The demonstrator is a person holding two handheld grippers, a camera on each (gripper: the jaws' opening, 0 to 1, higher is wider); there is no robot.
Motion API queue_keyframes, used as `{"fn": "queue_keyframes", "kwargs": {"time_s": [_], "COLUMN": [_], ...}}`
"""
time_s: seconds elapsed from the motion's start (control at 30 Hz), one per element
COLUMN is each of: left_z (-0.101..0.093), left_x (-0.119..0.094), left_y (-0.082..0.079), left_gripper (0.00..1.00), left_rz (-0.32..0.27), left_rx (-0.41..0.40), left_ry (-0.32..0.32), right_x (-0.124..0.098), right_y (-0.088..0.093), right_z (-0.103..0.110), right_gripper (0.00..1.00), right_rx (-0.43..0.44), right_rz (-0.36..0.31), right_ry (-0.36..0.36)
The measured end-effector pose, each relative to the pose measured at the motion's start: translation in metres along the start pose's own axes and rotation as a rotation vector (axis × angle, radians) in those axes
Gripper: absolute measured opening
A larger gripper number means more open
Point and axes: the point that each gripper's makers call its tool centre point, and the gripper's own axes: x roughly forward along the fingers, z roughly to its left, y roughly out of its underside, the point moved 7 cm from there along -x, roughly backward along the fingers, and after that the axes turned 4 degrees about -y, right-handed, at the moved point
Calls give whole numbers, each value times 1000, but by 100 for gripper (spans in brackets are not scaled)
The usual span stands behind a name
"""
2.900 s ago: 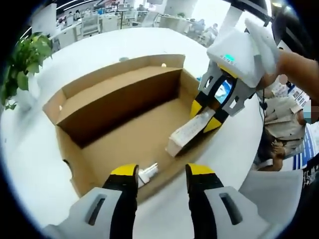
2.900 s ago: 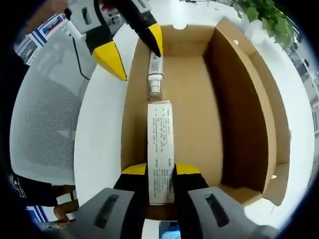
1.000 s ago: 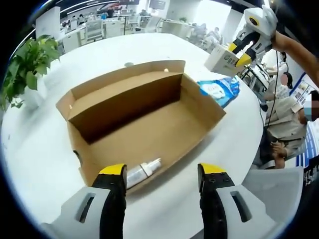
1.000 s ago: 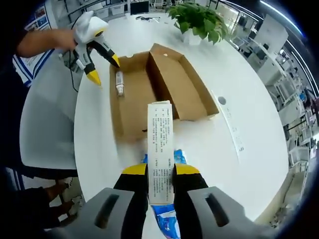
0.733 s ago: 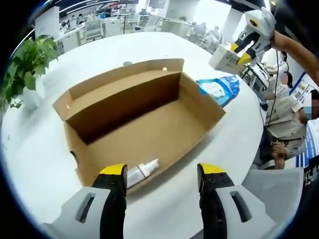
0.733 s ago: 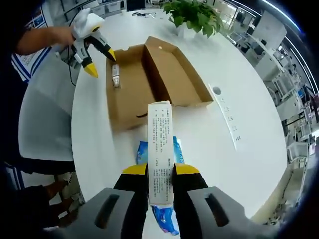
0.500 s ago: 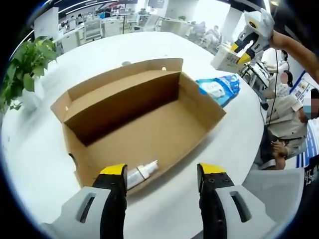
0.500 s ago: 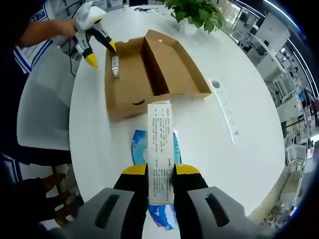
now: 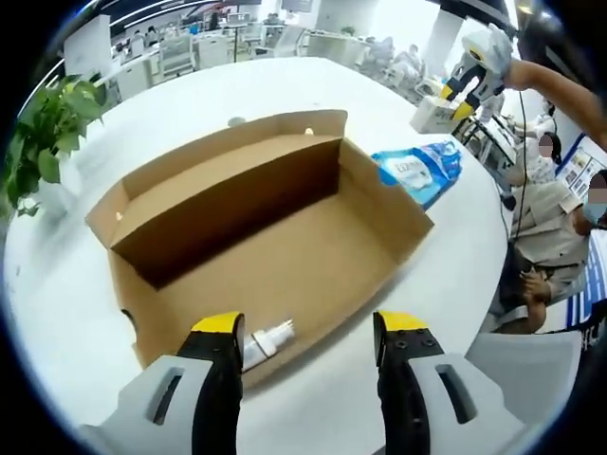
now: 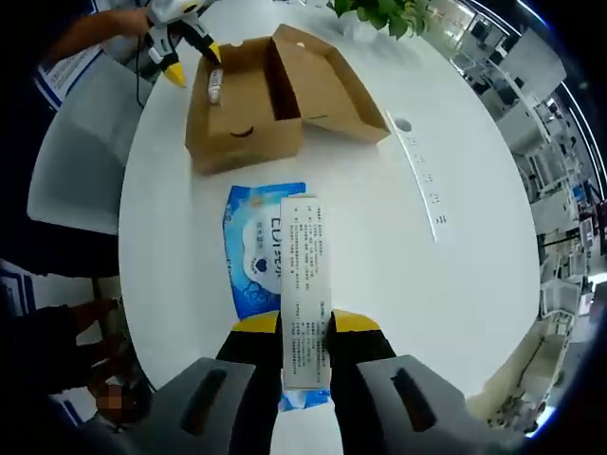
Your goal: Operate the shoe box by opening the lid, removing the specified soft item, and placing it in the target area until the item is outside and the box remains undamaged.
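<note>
**Open shoe box, carton up in the air over the wipes**

Across the middle of the left gripper view sits the cardboard shoe box (image 9: 256, 227), lid folded back toward the upper left, on a white round table (image 9: 190, 104). Down at the bottom, the left gripper (image 9: 308, 332) has its yellow-tipped jaws spread wide with nothing between them, hanging just over the near edge of the box. Tucked in the box's near corner, right by the left jaw, is a small white bottle (image 9: 268, 338) lying on its side. Over on the right of the frame, outside the box and just beside its far end, a blue wipes pack (image 9: 417, 171) lies flat on the table. In the upper right, the right gripper (image 9: 453, 98) is held up by a person's hand with a small white carton (image 9: 432, 114) pinched in its jaws. A green plant (image 9: 43, 123) is at the left edge, and a seated person is at the right edge.

Right gripper view now: the right gripper (image 10: 305, 327) at the bottom is clamped on the long white carton (image 10: 305, 280), which sticks up the centre of the frame with printed text on it. Under the carton, the blue wipes pack (image 10: 254, 248) lies on the white table (image 10: 455, 190), well outside the shoe box (image 10: 261, 90), which is at the upper left with the bottle (image 10: 214, 85) inside by its left wall. The left gripper (image 10: 185, 52) pokes in at the top left beside the box. A grey chair (image 10: 81, 142) is at the left.
</note>
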Motion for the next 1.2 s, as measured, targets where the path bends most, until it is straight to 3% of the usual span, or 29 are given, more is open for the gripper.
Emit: {"fn": "queue_keyframes", "kwargs": {"time_s": [0.4,0.67,1.2], "left_z": [-21,-26,-29], "left_x": [8,11,12], "left_y": [-11,-15,-19], "left_gripper": [55,55,53], "left_rz": [11,12,9], "left_rx": [6,-9,-28], "left_ry": [-22,-46,-84], "right_x": [5,22,61], "right_y": [51,81,107], "right_z": [-25,-47,-58], "right_gripper": [15,15,15], "right_rx": [-62,-71,-68], "right_rz": [63,82,66], "right_ry": [0,-14,-59]}}
